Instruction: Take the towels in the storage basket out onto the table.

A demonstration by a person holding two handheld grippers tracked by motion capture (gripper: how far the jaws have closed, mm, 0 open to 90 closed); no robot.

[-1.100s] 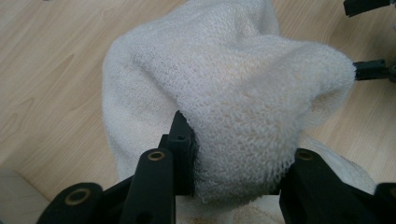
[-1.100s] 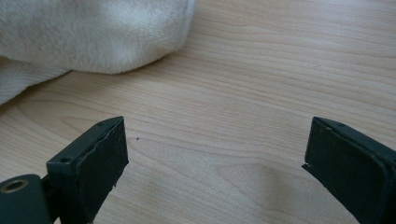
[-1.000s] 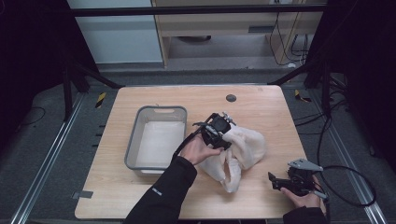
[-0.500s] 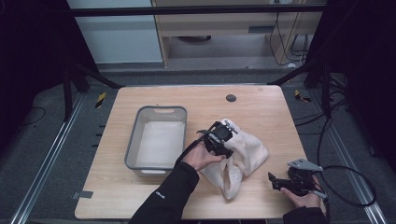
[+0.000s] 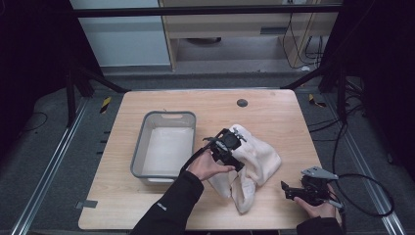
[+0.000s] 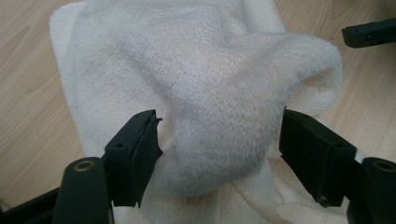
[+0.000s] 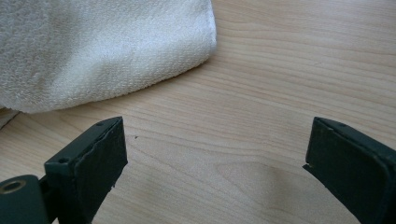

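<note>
My right hand-held gripper [image 5: 293,191] rests released on the worktop [image 5: 274,105]. My left hand-held gripper [image 6: 219,140] has just been opening, letting go of a bunched fold of the towel [image 6: 210,84]; the towel now lies beside the bin [image 5: 164,117].

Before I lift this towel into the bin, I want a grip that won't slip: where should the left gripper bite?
On the raised fold of the towel, from above. That hump stands between the left gripper jaws, which have just been opening; the flat parts offer nothing to pinch.

right gripper [image 7: 212,163] fingers apart over bare table [image 7: 280,70]; towel [image 7: 93,42] upper left.
</note>
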